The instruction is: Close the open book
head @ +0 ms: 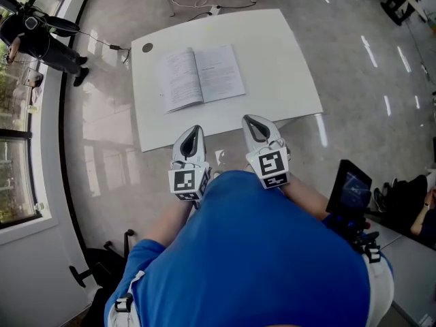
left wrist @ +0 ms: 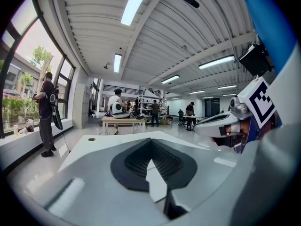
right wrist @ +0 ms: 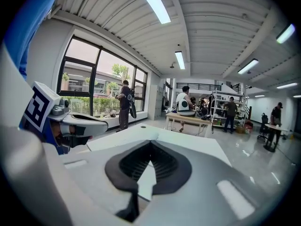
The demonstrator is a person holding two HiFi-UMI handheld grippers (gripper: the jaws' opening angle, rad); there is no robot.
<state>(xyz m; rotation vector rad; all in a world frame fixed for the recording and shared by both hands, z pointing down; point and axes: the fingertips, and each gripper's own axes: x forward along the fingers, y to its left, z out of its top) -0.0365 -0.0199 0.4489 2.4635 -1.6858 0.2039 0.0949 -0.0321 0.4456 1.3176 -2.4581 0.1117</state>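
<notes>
Currently the open book (head: 201, 77) lies flat and face up on the white tabletop (head: 286, 73). Both printed pages show, and the spine runs from the far side toward the person, skewed a little. Bare tabletop surrounds the book, with the widest stretch to the book's right. A dark round spot (head: 148, 47) sits on the tabletop just past the book's left page, toward the far corner. On the near side of the book, well apart from it, both tongs are held side by side at the tabletop's near edge, pointing toward the book. The left tongs (head: 195, 129) sit on the near side of the book's left page. The left gripper view shows their jaws pressed together at the tips, with only white tabletop visible past the pads. The right tongs (head: 250, 120) sit on the near side of the book's right page, slightly closer to the book. The right gripper view shows their jaws pressed together too, pinching nothing. The left marker cube (head: 188, 181) and right marker cube (head: 274, 166) sit at the ends farther from the book. Farther back again is the person's blue shirt (head: 259, 251). Past the book's far edge, a cable (head: 204, 4) lies on the floor (head: 102, 135). Far to the book's left, a person in dark clothes (head: 41, 43) stands by the window (head: 13, 162). Well to the book's right and nearer the person, a black screen (head: 351, 186) shows.
</notes>
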